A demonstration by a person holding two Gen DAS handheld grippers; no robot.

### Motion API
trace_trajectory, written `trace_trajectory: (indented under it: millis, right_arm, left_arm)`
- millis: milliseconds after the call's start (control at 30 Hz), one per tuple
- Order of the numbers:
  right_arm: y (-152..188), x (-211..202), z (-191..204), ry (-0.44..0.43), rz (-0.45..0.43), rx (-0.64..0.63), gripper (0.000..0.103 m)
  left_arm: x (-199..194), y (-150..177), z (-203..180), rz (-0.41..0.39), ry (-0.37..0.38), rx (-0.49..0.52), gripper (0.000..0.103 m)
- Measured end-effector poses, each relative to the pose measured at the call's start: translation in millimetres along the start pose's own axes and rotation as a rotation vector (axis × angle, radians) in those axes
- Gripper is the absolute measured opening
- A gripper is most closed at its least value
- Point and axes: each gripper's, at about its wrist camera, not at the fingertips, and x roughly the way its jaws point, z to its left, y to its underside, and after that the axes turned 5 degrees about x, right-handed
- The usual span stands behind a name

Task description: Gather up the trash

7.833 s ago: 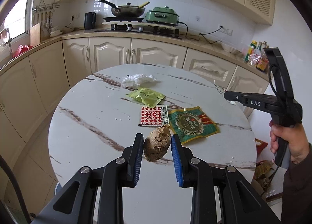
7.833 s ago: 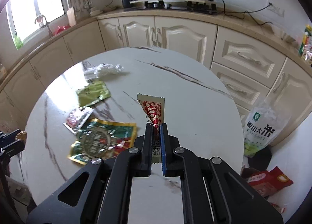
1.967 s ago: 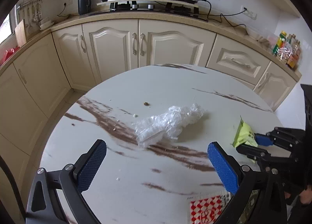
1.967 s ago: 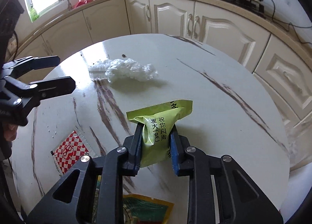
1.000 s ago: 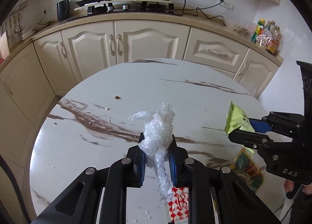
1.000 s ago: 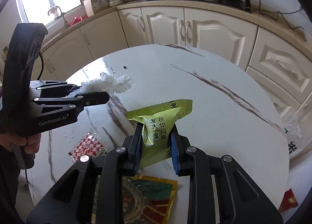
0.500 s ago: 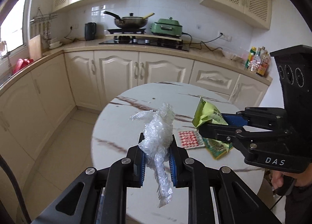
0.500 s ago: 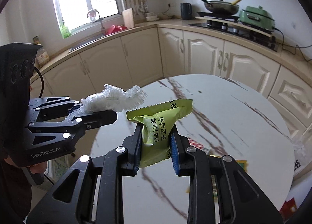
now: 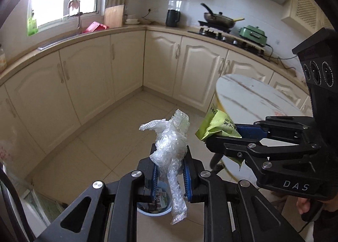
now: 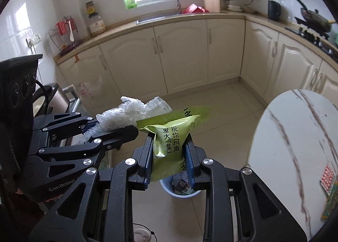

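My left gripper (image 9: 170,157) is shut on a crumpled clear plastic wrap (image 9: 171,147), held in the air over the tiled floor. My right gripper (image 10: 169,147) is shut on a green snack packet (image 10: 171,136) with black print. The two grippers hang side by side: the right gripper (image 9: 219,136) with the green packet (image 9: 217,125) shows at the right of the left wrist view, and the left gripper (image 10: 118,128) with the plastic wrap (image 10: 131,113) at the left of the right wrist view. A blue trash bin (image 10: 179,189) holding wrappers stands on the floor below both, partly hidden behind the fingers; the bin (image 9: 154,208) also shows under the left gripper.
The round marble table (image 10: 295,147) is off to the right with a red-checked wrapper (image 10: 327,176) and a green-gold packet (image 10: 330,202) at its edge. Cream cabinets (image 9: 84,85) line the walls. An appliance and rack (image 10: 61,98) stand at the left.
Both grippers have swung left away from the table, still gripping the plastic wrap and the green packet. The table has slid to the right edge and the blue bin has come into view below.
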Motion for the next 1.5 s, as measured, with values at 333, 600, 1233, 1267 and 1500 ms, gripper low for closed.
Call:
trace_trajectory:
  millis: [333, 600, 1233, 1267, 1500]
  right_arm:
    - [42, 176, -16, 0.064, 0.27, 0.053, 0.027]
    - [74, 271, -68, 0.075, 0.406, 0.188, 0.038]
    - [73, 273, -82, 0.076, 0.379, 0.228, 0.054]
    - [70, 268, -78, 0.078, 0.367, 0.219, 0.056]
    - [45, 203, -37, 0.077, 0.247, 0.151, 0.061]
  left_arm:
    - [108, 93, 55, 0.263, 0.009, -0.144, 0.016]
    - [179, 150, 79, 0.448, 0.03, -0.198, 0.018]
    - [227, 100, 80, 0.487, -0.115, -0.27, 0.073]
    - [214, 101, 80, 0.481, -0.15, -0.273, 0.074]
    - [109, 93, 60, 0.347, -0.315, -0.305, 0.075]
